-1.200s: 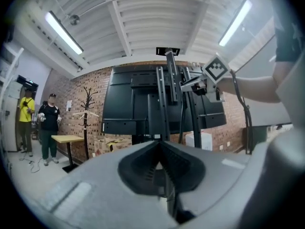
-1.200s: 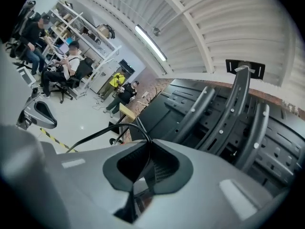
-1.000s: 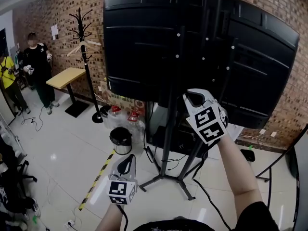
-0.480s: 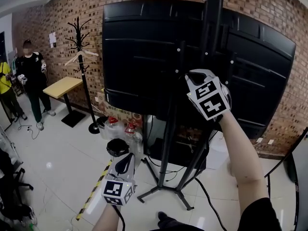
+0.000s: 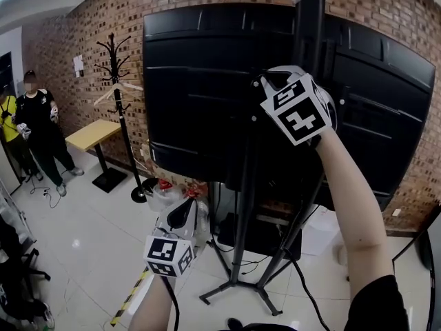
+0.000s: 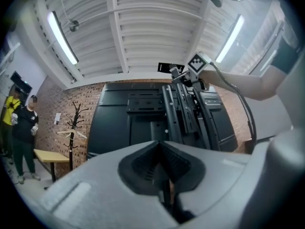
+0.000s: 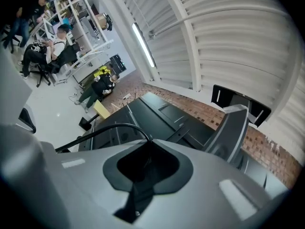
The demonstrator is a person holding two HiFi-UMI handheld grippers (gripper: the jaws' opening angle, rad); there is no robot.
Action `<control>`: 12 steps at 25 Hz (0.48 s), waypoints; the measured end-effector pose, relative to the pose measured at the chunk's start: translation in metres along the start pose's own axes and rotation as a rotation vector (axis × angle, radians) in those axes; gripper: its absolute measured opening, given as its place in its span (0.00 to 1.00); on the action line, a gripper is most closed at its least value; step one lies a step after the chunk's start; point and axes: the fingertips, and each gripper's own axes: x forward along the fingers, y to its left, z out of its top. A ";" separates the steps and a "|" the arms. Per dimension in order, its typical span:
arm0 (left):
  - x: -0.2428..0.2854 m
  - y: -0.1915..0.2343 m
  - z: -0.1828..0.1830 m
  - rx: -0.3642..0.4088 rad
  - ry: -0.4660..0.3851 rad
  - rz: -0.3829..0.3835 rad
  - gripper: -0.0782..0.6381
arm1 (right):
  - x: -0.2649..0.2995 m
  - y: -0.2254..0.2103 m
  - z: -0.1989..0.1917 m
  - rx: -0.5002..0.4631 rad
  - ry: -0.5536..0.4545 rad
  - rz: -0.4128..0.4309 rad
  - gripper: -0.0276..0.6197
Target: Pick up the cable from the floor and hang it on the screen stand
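The screen stand (image 5: 241, 185) carries a big black screen (image 5: 200, 95), seen from its back. My right gripper (image 5: 270, 81) is raised high against the stand's upright, just behind the screen's top half. It is shut on the black cable (image 7: 102, 129), which arcs out of its jaws to the left. The cable (image 5: 306, 295) then hangs down past my forearm to the floor. The left gripper view shows that cable (image 6: 243, 109) drooping from the right gripper (image 6: 183, 75). My left gripper (image 5: 185, 216) hovers low in front of the stand, shut with nothing in it.
A black coat rack (image 5: 117, 109) and a small yellow table (image 5: 89, 133) stand left of the screen by the brick wall. Two people (image 5: 34, 129) stand at the far left. Bottles (image 5: 165, 185) sit at the stand's base. Yellow-black tape (image 5: 131, 298) runs along the floor.
My right gripper has risen with the cable, from below the screen's lower edge to near its upper half. The left gripper stays low, shifted little.
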 end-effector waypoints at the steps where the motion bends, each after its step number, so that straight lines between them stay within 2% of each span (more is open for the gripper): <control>1: 0.007 0.001 0.004 0.000 -0.011 -0.004 0.12 | 0.004 -0.006 0.004 -0.006 0.001 -0.010 0.08; 12: 0.039 0.013 -0.004 -0.023 0.000 -0.010 0.12 | 0.044 -0.070 0.032 -0.031 0.057 -0.058 0.08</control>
